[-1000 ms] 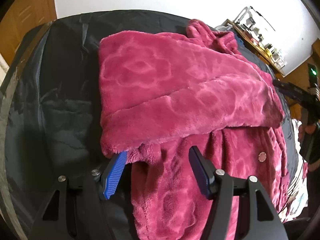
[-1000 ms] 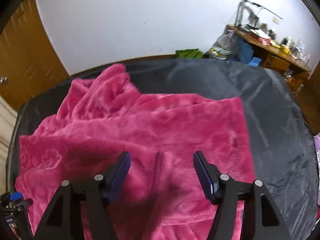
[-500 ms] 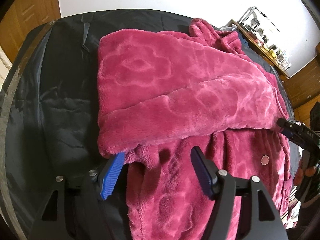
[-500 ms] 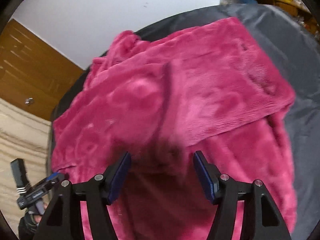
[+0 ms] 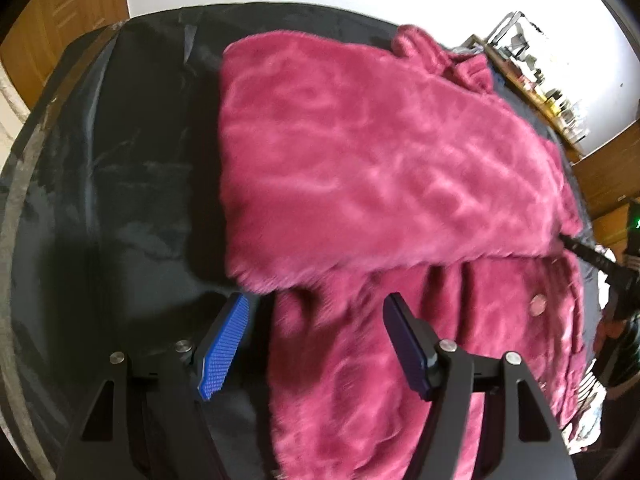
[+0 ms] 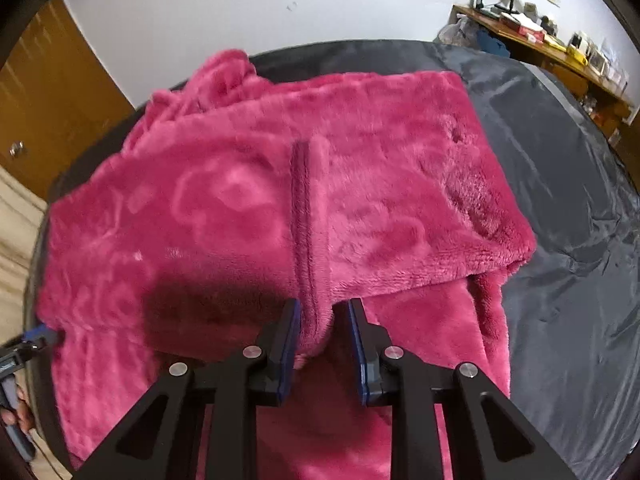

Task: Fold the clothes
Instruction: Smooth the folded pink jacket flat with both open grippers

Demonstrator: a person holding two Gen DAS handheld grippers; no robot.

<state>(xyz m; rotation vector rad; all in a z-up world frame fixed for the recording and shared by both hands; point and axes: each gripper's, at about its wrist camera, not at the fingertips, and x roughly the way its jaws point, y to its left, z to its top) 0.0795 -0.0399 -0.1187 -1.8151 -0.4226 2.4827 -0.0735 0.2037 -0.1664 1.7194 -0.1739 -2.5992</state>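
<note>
We see a plush magenta robe (image 6: 248, 208) spread over a round surface covered in dark sheeting (image 6: 568, 184), with its upper part folded down so that a thick folded band crosses the lower part. The collar end bunches toward the far edge of the surface, and the lower part runs off the near edge. In the right wrist view the right gripper (image 6: 322, 338) points steeply down at the near edge of the folded band, where a raised seam (image 6: 306, 216) runs toward it. Its jaws have just been closing, and a bunched ridge of the pile now sits between them, pressed against the left pad; on the right a narrow gap shows near the tip, so we judge it pinched lightly. In the left wrist view the left gripper (image 5: 316, 336) hangs over the corner of the folded band nearest the left edge of the surface, its jaws spread wide and gripping nothing; the ribbed blue pad (image 5: 224, 344) lies above bare sheeting and the other finger above the robe. A round button (image 5: 537, 304) shows on the lower part near the right edge. A cluttered wooden desk (image 6: 560, 48) stands by the white wall beyond.
</note>
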